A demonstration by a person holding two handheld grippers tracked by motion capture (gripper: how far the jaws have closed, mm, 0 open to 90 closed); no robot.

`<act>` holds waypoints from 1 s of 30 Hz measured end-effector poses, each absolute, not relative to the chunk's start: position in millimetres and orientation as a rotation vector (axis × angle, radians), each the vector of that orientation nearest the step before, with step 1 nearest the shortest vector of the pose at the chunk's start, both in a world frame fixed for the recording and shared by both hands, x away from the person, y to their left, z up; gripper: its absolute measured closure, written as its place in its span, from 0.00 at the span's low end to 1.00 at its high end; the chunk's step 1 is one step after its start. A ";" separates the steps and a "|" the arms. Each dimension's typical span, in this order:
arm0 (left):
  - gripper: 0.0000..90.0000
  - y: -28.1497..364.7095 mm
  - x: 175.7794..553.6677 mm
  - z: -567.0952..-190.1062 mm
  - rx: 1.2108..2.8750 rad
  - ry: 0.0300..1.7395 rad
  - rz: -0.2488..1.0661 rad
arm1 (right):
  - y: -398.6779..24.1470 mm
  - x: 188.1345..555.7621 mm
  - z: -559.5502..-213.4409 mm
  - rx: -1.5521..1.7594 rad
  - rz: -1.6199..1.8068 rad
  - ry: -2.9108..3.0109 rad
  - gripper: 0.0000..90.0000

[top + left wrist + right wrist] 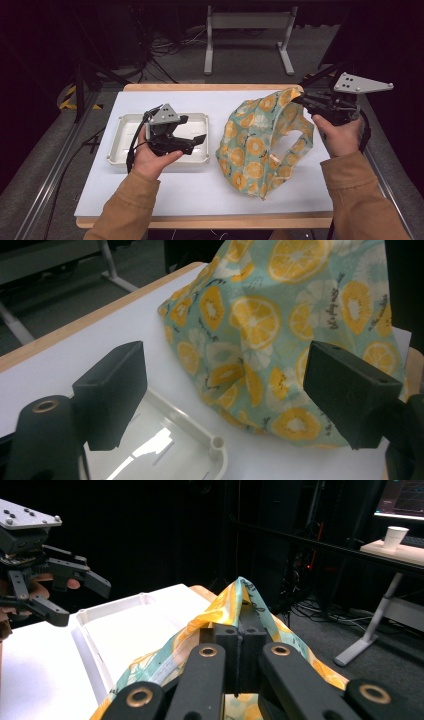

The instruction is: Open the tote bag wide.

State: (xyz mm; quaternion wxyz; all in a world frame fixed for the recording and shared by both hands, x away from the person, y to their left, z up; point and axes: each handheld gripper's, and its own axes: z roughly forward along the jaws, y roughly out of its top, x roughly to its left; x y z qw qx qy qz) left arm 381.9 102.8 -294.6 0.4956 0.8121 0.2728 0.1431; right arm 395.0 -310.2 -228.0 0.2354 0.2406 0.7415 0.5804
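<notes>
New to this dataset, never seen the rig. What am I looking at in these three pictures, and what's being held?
No robot here: a person holds a hand-operated gripper in each hand. The high view looks down on the table from above the person's side. The other two pictures come from a camera riding on each gripper, looking along its black fingers.

On the table lie a white tray and a bag printed with orange slices.

The left gripper hangs over the tray, fingers wide apart, holding nothing. The right gripper is shut on the bag's top edge and lifts it off the table; in its own view the fabric is pinched between the closed fingers.
</notes>
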 end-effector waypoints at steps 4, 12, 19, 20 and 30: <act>0.20 94.6 383.1 -293.9 1.972 0.650 0.337 | -303.7 397.2 -226.8 0.641 1.597 2.042 1.00; 0.18 69.0 387.3 -287.4 1.946 0.602 0.283 | -293.2 401.9 -226.9 0.622 1.620 2.049 1.00; 0.17 51.9 389.3 -283.3 1.926 0.559 0.236 | -286.3 404.8 -228.7 0.618 1.627 2.058 1.00; 0.16 49.3 389.4 -283.4 1.922 0.560 0.235 | -285.6 405.1 -228.7 0.616 1.629 2.057 1.00; 0.10 23.3 396.3 -284.9 1.923 0.571 0.221 | -272.6 405.8 -228.3 0.587 1.639 2.073 1.00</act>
